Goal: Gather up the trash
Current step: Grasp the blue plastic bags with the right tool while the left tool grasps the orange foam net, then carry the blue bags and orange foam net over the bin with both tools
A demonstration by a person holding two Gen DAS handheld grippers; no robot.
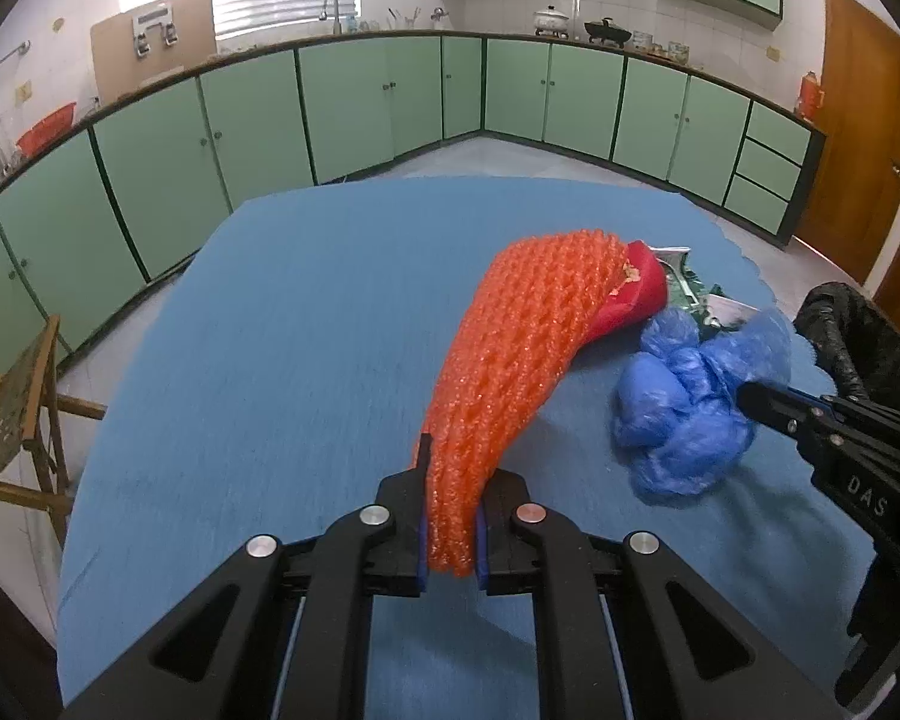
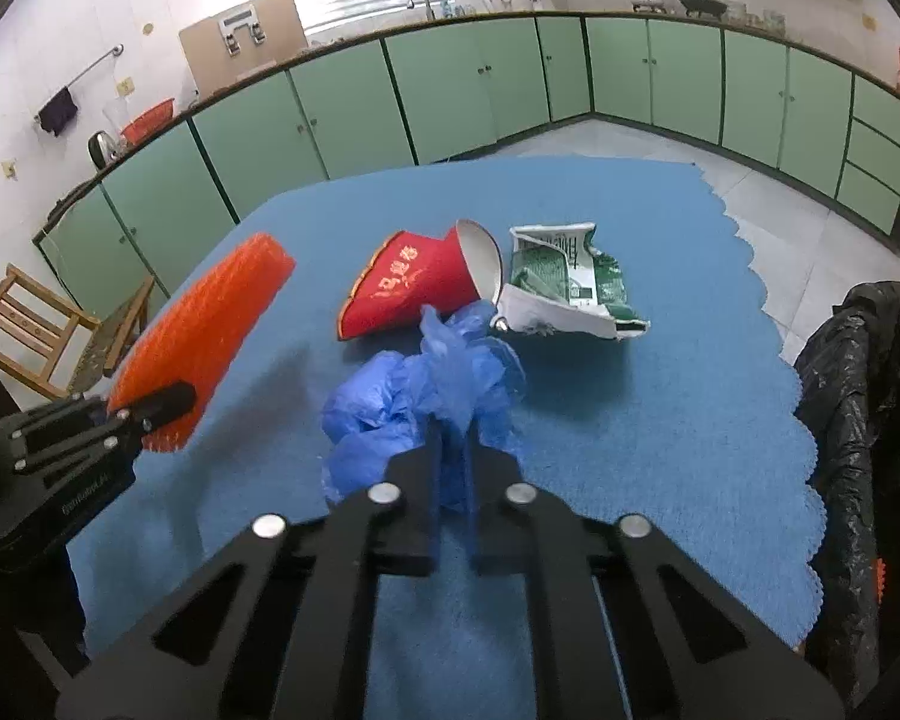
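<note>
Two claws are shown: the left claw (image 1: 450, 540) is clamped on orange foam netting (image 1: 510, 360), lifted above the blue tabletop (image 1: 270, 360); the right claw (image 2: 453, 480) is clamped on crumpled blue plastic (image 2: 426, 384), beside a red cup (image 2: 414, 282) and green wrapper (image 2: 564, 282).

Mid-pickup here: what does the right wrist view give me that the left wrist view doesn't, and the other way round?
Only the right wrist view shows the red paper cup nearly whole, lying on its side, and the crumpled green-and-white wrapper in full.

Only the left wrist view shows the left gripper closed on the orange foam net from behind; there the net hides most of the cup.

Both show the blue plastic wad in the right gripper, the blue tablecloth and the black trash bag.
</note>
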